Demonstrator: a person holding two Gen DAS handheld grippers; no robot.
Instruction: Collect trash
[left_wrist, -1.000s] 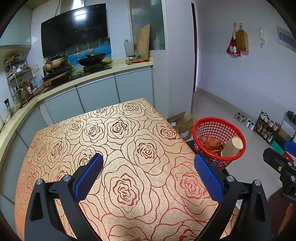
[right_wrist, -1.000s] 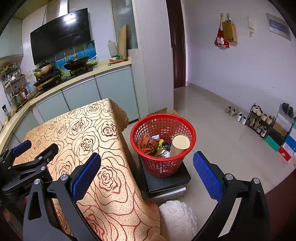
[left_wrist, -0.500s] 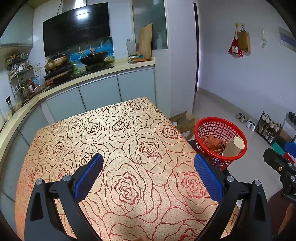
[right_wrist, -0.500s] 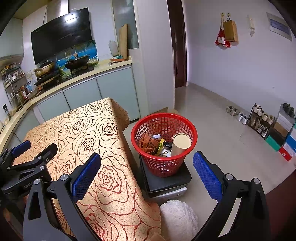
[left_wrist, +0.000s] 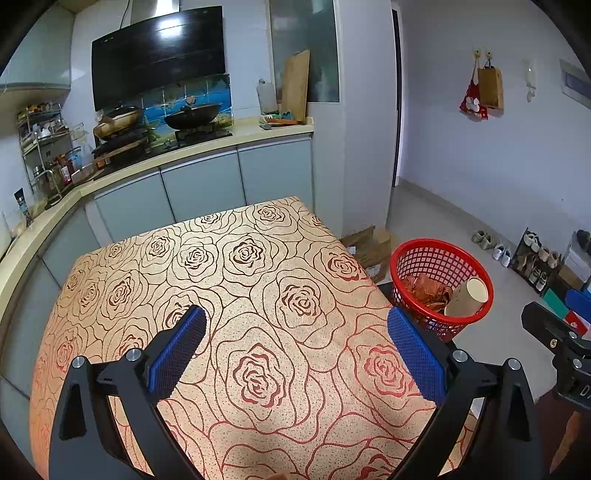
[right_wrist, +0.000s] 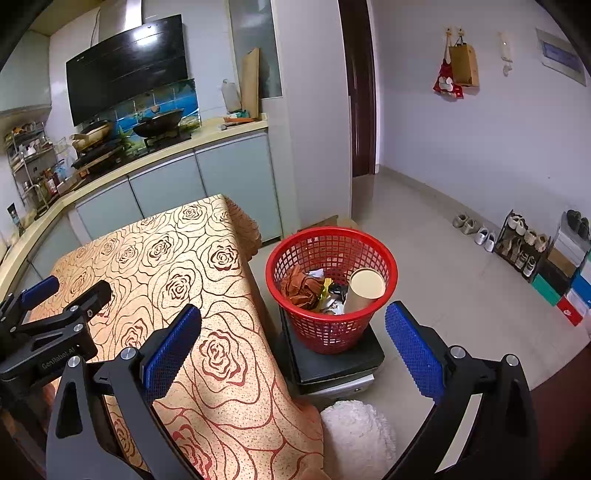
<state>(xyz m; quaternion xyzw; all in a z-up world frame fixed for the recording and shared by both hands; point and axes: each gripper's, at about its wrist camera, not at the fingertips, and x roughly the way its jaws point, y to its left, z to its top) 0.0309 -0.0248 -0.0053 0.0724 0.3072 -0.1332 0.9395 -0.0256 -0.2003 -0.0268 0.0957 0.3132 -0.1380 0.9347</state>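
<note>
A red mesh basket (right_wrist: 330, 288) stands on a black box beside the table; it also shows in the left wrist view (left_wrist: 441, 284). It holds a paper cup (right_wrist: 364, 290), crumpled brown paper (right_wrist: 301, 286) and small scraps. My right gripper (right_wrist: 291, 347) is open and empty, held above the table's edge and the basket. My left gripper (left_wrist: 295, 350) is open and empty above the rose-patterned tablecloth (left_wrist: 221, 295); it also shows at the left of the right wrist view (right_wrist: 48, 314).
A black box (right_wrist: 332, 363) carries the basket, with a white fluffy mat (right_wrist: 356, 435) in front. Kitchen counter and stove (left_wrist: 166, 147) run behind the table. Shoes and a shoe rack (right_wrist: 524, 243) line the right wall. Cardboard (left_wrist: 369, 243) lies on the floor.
Both grippers have drawn back and up slightly, so the table and basket look a little farther off. Both stay open and empty.
</note>
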